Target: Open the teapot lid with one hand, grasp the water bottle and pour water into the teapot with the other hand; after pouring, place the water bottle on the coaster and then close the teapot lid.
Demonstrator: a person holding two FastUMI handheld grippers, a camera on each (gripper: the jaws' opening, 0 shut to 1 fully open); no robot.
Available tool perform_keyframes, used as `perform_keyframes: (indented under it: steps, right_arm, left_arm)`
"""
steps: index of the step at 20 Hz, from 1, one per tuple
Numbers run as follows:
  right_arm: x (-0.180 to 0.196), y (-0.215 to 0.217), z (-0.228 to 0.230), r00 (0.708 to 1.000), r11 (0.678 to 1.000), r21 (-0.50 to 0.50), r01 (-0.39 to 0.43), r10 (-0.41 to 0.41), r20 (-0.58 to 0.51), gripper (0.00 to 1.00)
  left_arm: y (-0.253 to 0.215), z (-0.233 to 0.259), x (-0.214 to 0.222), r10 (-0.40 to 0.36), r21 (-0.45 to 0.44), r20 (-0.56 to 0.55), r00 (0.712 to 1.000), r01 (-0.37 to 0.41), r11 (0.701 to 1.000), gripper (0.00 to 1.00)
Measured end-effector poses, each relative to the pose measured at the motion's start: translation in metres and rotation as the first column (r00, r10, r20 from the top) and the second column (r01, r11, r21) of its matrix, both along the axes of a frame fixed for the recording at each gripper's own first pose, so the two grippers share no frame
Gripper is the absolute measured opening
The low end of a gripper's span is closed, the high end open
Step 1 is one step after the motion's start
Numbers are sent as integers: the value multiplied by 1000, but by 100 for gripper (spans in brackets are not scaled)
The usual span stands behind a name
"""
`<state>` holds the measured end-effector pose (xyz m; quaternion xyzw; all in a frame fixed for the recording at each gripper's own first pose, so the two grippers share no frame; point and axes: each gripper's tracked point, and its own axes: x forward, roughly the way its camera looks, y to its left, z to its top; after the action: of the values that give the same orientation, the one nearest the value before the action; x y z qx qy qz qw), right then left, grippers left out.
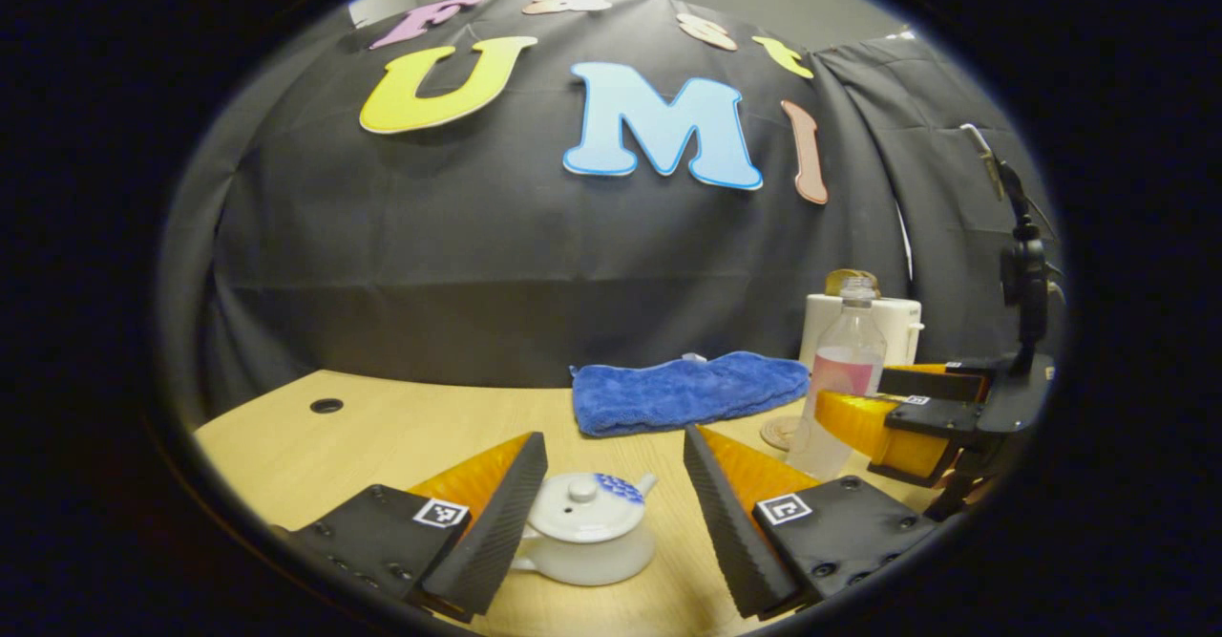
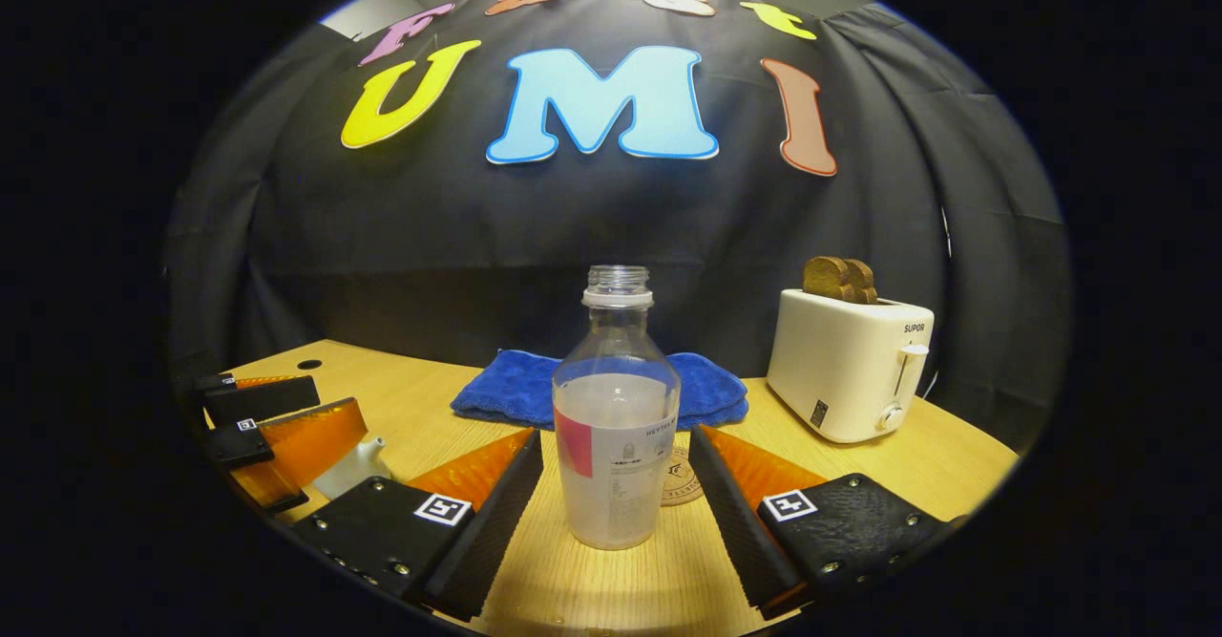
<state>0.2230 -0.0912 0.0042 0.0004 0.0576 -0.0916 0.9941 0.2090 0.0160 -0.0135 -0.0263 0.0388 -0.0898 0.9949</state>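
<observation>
A small white teapot (image 1: 587, 527) with its lid on stands low between the fingers of my left gripper (image 1: 612, 436), which is open; its left pad is close to the pot's handle side. A capless clear water bottle (image 2: 616, 427), about half full, stands upright between the spread fingers of my right gripper (image 2: 616, 434), open, with a gap on each side. Just behind the bottle a round coaster (image 2: 680, 475) lies on the table. In the left gripper view, the bottle (image 1: 845, 370) and the right gripper (image 1: 907, 422) are at the right. The right gripper view has the left gripper (image 2: 272, 436) and the teapot's spout (image 2: 358, 465) at the left.
A folded blue towel (image 2: 516, 384) lies at the back of the wooden table (image 2: 955, 465). A white toaster (image 2: 850, 365) holding toast stands at the back right. A cable hole (image 1: 326, 405) sits in the table's far left. A black stand (image 1: 1026, 274) rises at the right edge.
</observation>
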Motion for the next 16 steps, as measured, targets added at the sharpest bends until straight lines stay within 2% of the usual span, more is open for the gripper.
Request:
perform_keyframes:
  steps: [4,8,9,12,14,16]
  right_arm:
    - [3,0,-13,999,1000,6,4,-4,-37,95]
    - [3,4,-14,999,1000,-10,-3,3,-41,95]
    - [3,4,-14,999,1000,-16,-5,5,-39,95]
    - [3,4,-16,999,1000,-17,-1,0,-46,95]
    - [5,4,-17,999,1000,-3,-3,3,-48,95]
    - [6,1,-17,999,1000,8,0,0,-50,95]
  left_arm:
    - [2,-1,1,-6,-3,3,1000,6,1000,92]
    - [7,-8,5,16,11,-39,999,-16,1000,69]
    - [8,-10,6,21,10,-46,999,-21,1000,68]
    - [11,-10,5,36,17,-49,998,-35,999,48]
    - [10,-11,4,39,22,-54,998,-38,999,42]
    - [10,-11,4,41,33,-56,998,-40,999,41]
